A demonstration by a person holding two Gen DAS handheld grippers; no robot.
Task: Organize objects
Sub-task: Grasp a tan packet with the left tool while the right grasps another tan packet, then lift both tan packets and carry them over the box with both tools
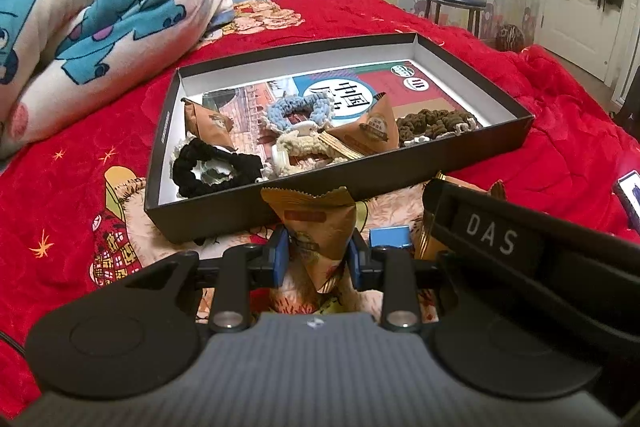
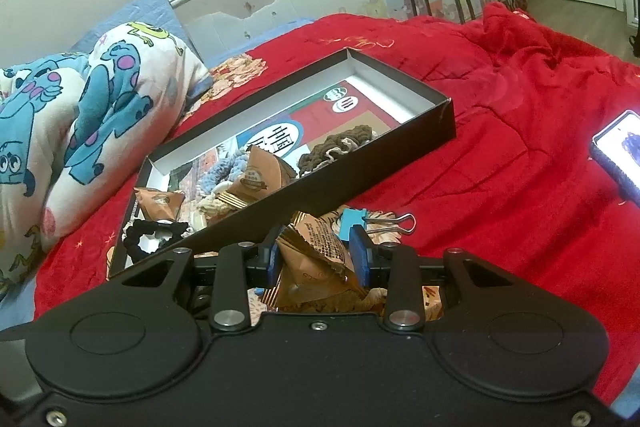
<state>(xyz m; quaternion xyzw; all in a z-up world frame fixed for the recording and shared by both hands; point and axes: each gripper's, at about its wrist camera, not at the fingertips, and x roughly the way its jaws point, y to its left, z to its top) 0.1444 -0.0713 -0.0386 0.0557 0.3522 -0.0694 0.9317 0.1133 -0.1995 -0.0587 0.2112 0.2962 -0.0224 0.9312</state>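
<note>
A brown snack packet [image 1: 316,231] sits clamped between the blue fingers [image 1: 280,259] of the left gripper [image 1: 316,261], just in front of the near wall of the black box [image 1: 208,211]; its lower tip dips out of sight behind the gripper body. The right gripper [image 2: 316,259] likewise has its fingers [image 2: 362,259] pressed on a second brown packet [image 2: 316,247], whose crumpled lower half is hidden by the gripper. Just beyond that packet lies a blue binder clip [image 2: 356,221] with its wire handles pointing right, partly covered by the packet and the finger. In the left view the right gripper's dark body crosses the lower right corner and covers part of another packet edge. Inside the box lie two more packets [image 1: 372,131], a black scrunchie [image 1: 212,167], a blue scrunchie [image 1: 300,107], a cream one [image 1: 300,147] and a brown one [image 1: 432,123], crowded toward the near wall over a printed sheet; the far half stays open. The box rests on a red bedspread [image 2: 500,131], with wide free room to its right up to a phone [image 2: 620,155] cut off by the frame edge. Both grippers point downward at a slant toward the box.
</note>
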